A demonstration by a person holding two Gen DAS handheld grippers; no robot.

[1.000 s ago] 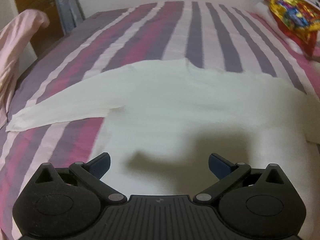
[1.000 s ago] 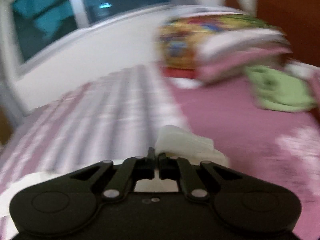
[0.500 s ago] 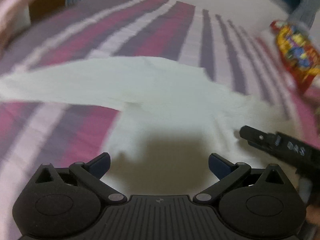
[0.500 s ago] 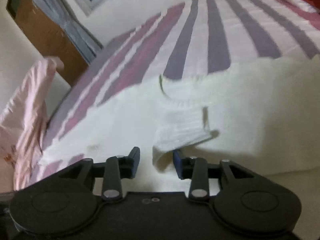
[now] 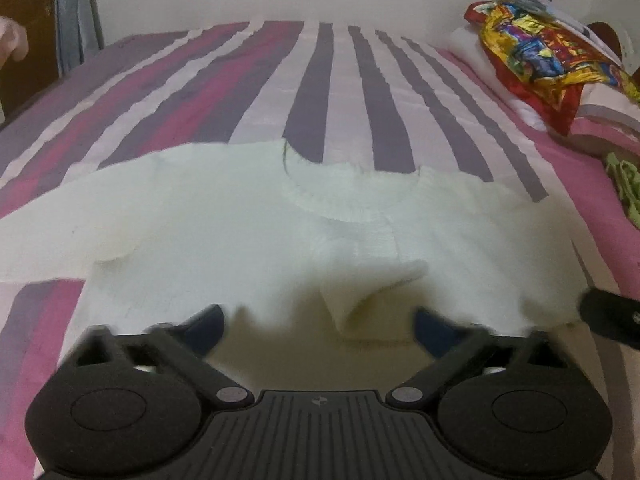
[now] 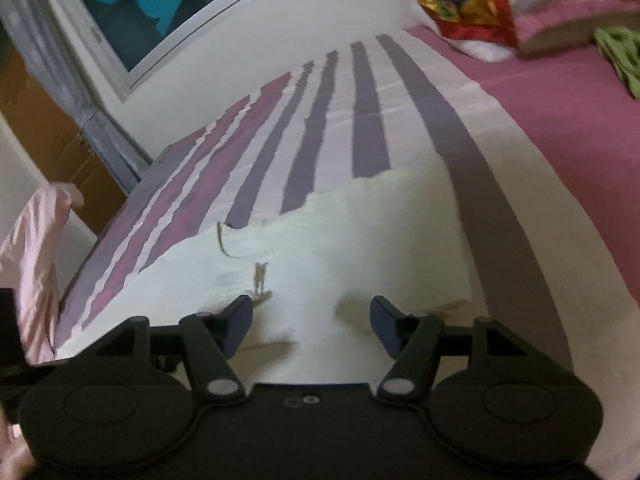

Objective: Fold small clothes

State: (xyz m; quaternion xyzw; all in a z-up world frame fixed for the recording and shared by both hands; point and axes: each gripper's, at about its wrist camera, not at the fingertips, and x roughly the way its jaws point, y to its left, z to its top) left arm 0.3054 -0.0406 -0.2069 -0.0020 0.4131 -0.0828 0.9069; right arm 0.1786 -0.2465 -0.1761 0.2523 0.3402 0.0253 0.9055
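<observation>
A white long-sleeved sweater (image 5: 224, 216) lies flat on the striped bedsheet (image 5: 332, 92), neckline away from me. One sleeve is folded across its body, and that sleeve's cuff (image 5: 372, 284) rests near the middle. My left gripper (image 5: 320, 322) hovers low over the sweater's lower part. Its jaws are closing, with the cuff just ahead of them and nothing pressed by the pads. My right gripper (image 6: 312, 322) is over the sweater (image 6: 360, 248) with its jaws opening and only flat fabric below them. Its black tip (image 5: 612, 318) shows at the right edge of the left wrist view.
A colourful wrapped bundle (image 5: 540, 52) and folded bedding lie at the bed's far right, with a green cloth (image 5: 624, 188) beside them. A pink garment (image 6: 32, 260) hangs at the left side. Behind the bed are a wall, a window (image 6: 160, 8) and a wooden cabinet (image 6: 52, 136).
My right gripper was shut on the sleeve cuff, carried it across the sweater's body and let it go. My left gripper moved lower over the sweater and its fingers drew slightly inward.
</observation>
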